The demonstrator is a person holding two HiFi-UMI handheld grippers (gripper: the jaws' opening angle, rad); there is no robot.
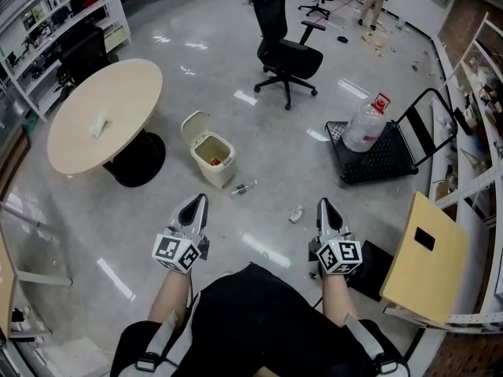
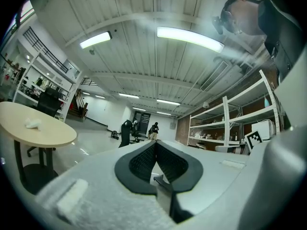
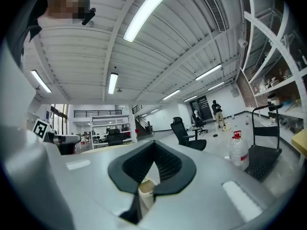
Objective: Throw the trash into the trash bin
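At lower centre, the left gripper (image 1: 196, 203) and right gripper (image 1: 325, 206) held their jaws clenched, empty. A bottle (image 1: 244, 187) and a crumpled scrap (image 1: 295, 213) lay on the floor (image 1: 259, 230) right of the open trash bin (image 1: 211, 149).

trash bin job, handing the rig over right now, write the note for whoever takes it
Left tongs: shut, empty.
Right tongs: shut, empty.
Trash bin: on the floor ahead of the left tongs, lid up, some items inside.
Loose trash: a small bottle on the floor just right of the bin; a crumpled piece on the floor nearer the right tongs; a white wad on the round table.
Done: nothing in hand.
Left: pick up each piece and drop it in the bin.
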